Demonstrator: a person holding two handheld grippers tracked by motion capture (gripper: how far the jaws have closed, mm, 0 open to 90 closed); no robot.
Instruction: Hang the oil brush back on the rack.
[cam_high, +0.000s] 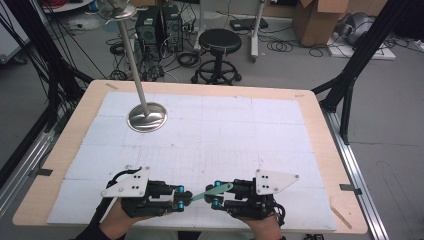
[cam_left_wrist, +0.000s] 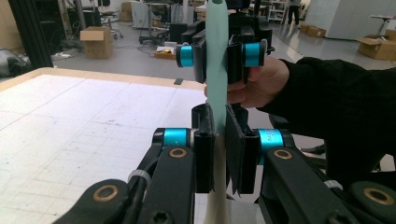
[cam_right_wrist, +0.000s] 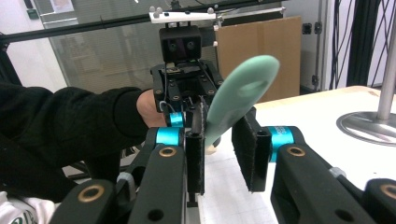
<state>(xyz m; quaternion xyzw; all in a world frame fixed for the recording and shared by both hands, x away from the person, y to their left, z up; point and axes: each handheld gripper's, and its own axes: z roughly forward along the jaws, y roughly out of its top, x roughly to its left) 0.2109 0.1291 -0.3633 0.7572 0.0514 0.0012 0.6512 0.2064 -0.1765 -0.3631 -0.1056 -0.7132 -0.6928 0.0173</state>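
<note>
illumination is even and moderately bright in all three views, apparently from overhead; no lamp is in frame. shadows on the white table sheet (cam_high: 210, 135) are soft and faint. the metal stand base (cam_high: 146, 117) carries bright specular highlights and a mirrored streak of its pole. all frames are soft and low in detail, with blocky compression. in the left gripper view, the pale green spatula (cam_left_wrist: 216, 56) reads reasonably sharp, while the room behind is hazy. in the right gripper view, near black parts lose detail in shadow and background panels look washed. straight lines bow slightly toward the high view's edges.
</note>
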